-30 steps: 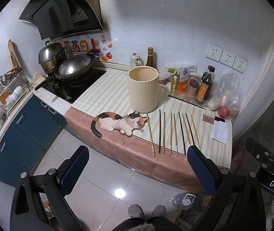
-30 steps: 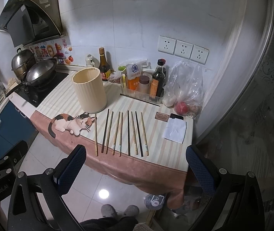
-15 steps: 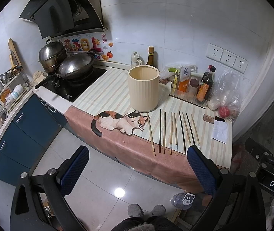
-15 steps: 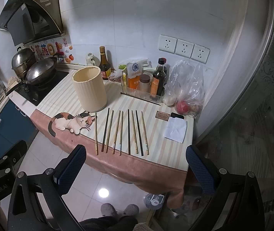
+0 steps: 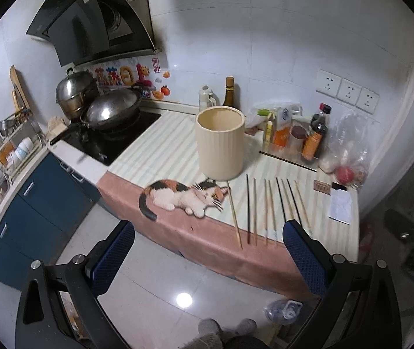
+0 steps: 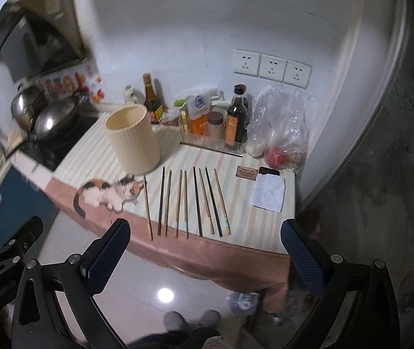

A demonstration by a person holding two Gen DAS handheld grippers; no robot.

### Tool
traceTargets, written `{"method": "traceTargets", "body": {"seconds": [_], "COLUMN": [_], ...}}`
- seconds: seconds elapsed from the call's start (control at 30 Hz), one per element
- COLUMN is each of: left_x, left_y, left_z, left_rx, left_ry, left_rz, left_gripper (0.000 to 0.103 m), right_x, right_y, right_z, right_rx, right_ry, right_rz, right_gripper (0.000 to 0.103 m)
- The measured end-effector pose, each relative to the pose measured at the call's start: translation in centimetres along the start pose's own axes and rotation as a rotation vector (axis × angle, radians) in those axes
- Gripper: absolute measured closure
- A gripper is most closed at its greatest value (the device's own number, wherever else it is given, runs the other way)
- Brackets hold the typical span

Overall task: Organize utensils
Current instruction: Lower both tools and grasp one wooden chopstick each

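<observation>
Several chopsticks (image 5: 268,206) (image 6: 189,200), some dark and some light wood, lie side by side on the striped counter mat, pointing toward me. A tall cream ribbed holder (image 5: 220,142) (image 6: 132,141) stands upright just behind their left end, and no utensil shows above its rim. My left gripper (image 5: 207,250) is open and empty, held off the counter's front edge above the floor. My right gripper (image 6: 204,250) is open and empty too, in front of the chopsticks' near ends.
A cat picture (image 5: 183,196) is printed on the mat's left front. A wok (image 5: 110,110) and pot (image 5: 74,93) sit on the hob at left. Sauce bottles (image 5: 314,135), a tray (image 6: 211,141), a plastic bag (image 6: 279,128) and white paper (image 6: 268,193) crowd the right back.
Both grippers have moved closer to the counter, and the right view has swung and blurred. Nothing on the counter has moved.
</observation>
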State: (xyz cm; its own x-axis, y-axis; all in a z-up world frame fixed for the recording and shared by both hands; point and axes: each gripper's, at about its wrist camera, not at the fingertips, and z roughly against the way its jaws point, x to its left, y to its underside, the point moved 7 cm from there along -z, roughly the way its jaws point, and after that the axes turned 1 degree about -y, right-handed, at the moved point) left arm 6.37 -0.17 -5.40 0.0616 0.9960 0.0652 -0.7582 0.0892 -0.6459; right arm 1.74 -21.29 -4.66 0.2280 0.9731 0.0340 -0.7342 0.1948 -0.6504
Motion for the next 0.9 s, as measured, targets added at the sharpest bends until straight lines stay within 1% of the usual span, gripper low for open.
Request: {"method": "traceTargets", "body": {"seconds": [0.1,0.2,0.27,0.3,0.37,0.4,0.43,0.5,0.53,0.6,0.63,0.67,0.7,0.73,0.77,0.8,0.83,0.9], "left_x": [0.5,0.8,0.6,0.4,0.1,-0.2,-0.4,-0.9,-1.3,-2.0,-2.5,-2.7,-3.2,-3.5,-3.8,-4.2,-4.4,-4.6], "left_y": [-0.8,-1.5,-1.7,-1.7,-1.5,-1.3,-1.0,-0.2,0.2,1.0,1.3,1.6,1.9,2.3,2.6,2.8,3.0,3.5], "left_z": [-3.0,-7.2,-10.1,-12.1,-15.7,-17.9,-19.8,-23.1,-25.2,-27.8,-29.6,-30.2,-31.8,-32.8,-34.0,-35.3,-36.2,-38.3], "left_rx": [-0.011,0.009,0.039,0.068,0.117,0.155,0.190,0.257,0.306,0.362,0.391,0.406,0.440,0.463,0.490,0.516,0.531,0.571], "left_ry": [-0.017,-0.031,-0.058,-0.067,-0.085,-0.091,-0.092,-0.093,-0.080,-0.067,-0.064,-0.063,-0.058,-0.058,-0.054,-0.047,-0.047,-0.055], "left_rz": [0.004,-0.003,-0.014,-0.020,-0.022,-0.025,-0.025,-0.017,-0.004,0.018,0.026,0.027,0.030,0.030,0.032,0.039,0.043,0.050], "left_gripper": [0.000,0.000,0.000,0.000,0.000,0.000,0.000,0.000,0.001,0.002,0.006,0.009,0.019,0.029,0.032,0.039,0.045,0.052], "right_x": [-0.5,-1.3,-2.5,-2.9,-4.2,-4.6,-5.1,-6.0,-6.3,-6.9,-7.1,-7.1,-7.1,-7.1,-6.9,-6.8,-6.5,-6.0], "right_y": [-0.4,-0.8,-1.1,-1.2,-1.4,-1.3,-1.3,-1.1,-1.0,-0.4,0.0,0.3,0.6,0.9,1.1,1.2,1.3,1.5], "right_z": [-1.8,-4.7,-8.1,-9.5,-13.8,-15.2,-17.4,-22.1,-23.8,-28.0,-30.4,-32.1,-34.0,-35.9,-37.4,-39.4,-40.3,-42.9], "right_rx": [-0.043,-0.026,0.018,0.039,0.104,0.127,0.165,0.239,0.269,0.339,0.380,0.406,0.434,0.463,0.486,0.510,0.526,0.562], "right_ry": [0.017,0.049,0.077,0.079,0.077,0.076,0.072,0.056,0.046,0.019,0.006,-0.008,-0.021,-0.030,-0.038,-0.050,-0.058,-0.061], "right_rz": [-0.025,-0.033,-0.051,-0.058,-0.073,-0.074,-0.070,-0.071,-0.072,-0.080,-0.081,-0.080,-0.077,-0.073,-0.069,-0.065,-0.059,-0.037], "right_gripper": [0.000,0.000,0.000,0.000,0.001,0.007,0.011,0.023,0.026,0.038,0.043,0.050,0.056,0.058,0.061,0.064,0.065,0.065]}}
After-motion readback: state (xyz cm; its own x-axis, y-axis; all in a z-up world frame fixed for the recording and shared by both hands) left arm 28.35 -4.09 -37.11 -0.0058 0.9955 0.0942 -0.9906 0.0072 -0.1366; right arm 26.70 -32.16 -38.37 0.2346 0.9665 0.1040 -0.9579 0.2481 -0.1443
